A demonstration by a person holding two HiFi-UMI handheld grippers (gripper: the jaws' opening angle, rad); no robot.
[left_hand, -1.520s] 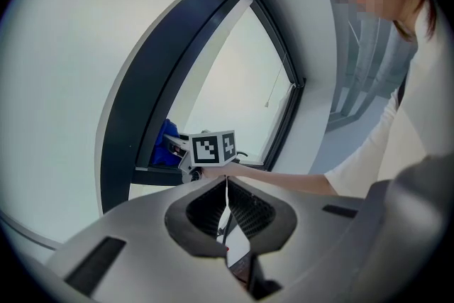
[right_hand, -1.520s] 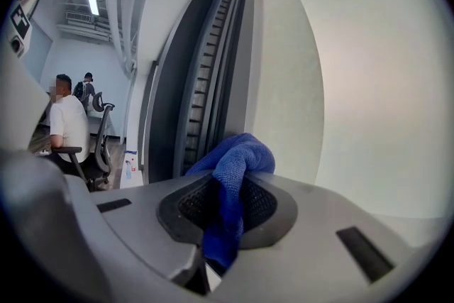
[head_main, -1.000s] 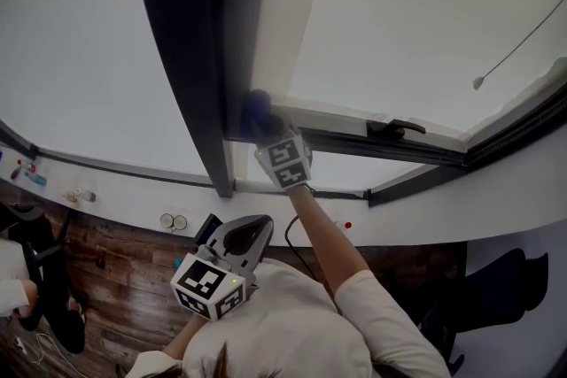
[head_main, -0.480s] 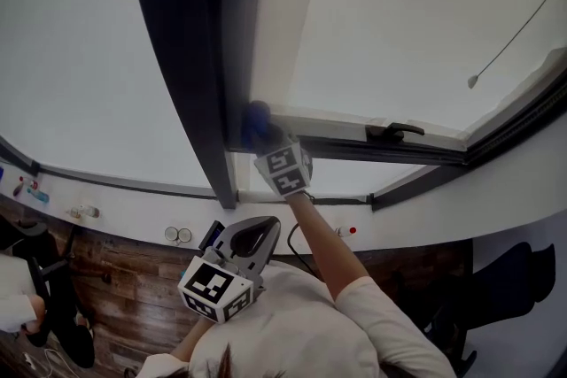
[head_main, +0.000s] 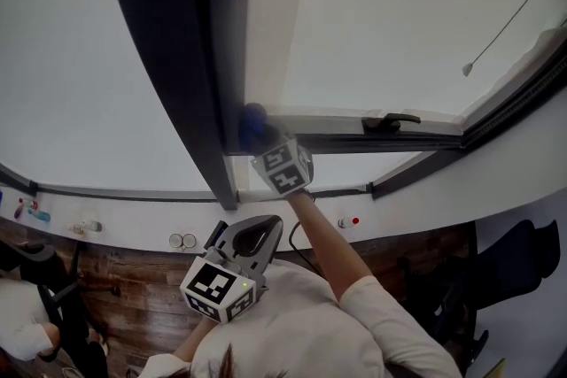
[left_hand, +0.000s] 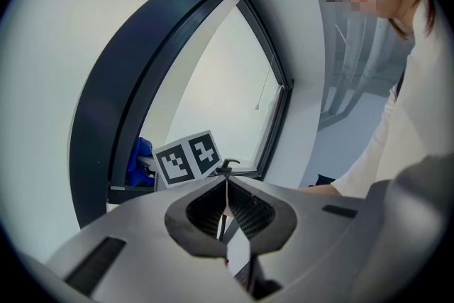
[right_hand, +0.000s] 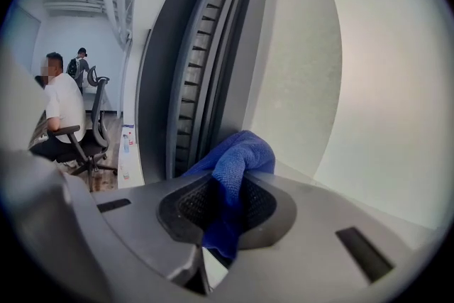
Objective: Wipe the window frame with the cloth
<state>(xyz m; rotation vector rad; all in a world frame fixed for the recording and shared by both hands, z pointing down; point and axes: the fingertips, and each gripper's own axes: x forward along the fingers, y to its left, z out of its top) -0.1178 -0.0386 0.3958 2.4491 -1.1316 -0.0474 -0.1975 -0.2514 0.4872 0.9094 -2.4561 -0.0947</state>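
Note:
The blue cloth (head_main: 254,123) is pressed into the lower corner where the dark upright window frame (head_main: 174,57) meets the pale bottom rail. My right gripper (head_main: 264,142) is shut on it, arm stretched out. In the right gripper view the cloth (right_hand: 237,165) bunches between the jaws against the ribbed frame channel (right_hand: 202,74). My left gripper (head_main: 258,231) hangs back near the body, shut and empty. In the left gripper view its jaws (left_hand: 227,184) meet, and past them show the cloth (left_hand: 140,160) and the frame (left_hand: 117,110).
A black window handle (head_main: 391,119) sits on the bottom rail to the right of the cloth. A blind cord with a weight (head_main: 467,68) hangs over the pane. A white sill (head_main: 133,221) runs below. A seated person (right_hand: 62,110) and office chairs are far behind.
The head view has drifted a little. The right gripper keeps the cloth at the same frame corner. The left gripper stays shut near the body.

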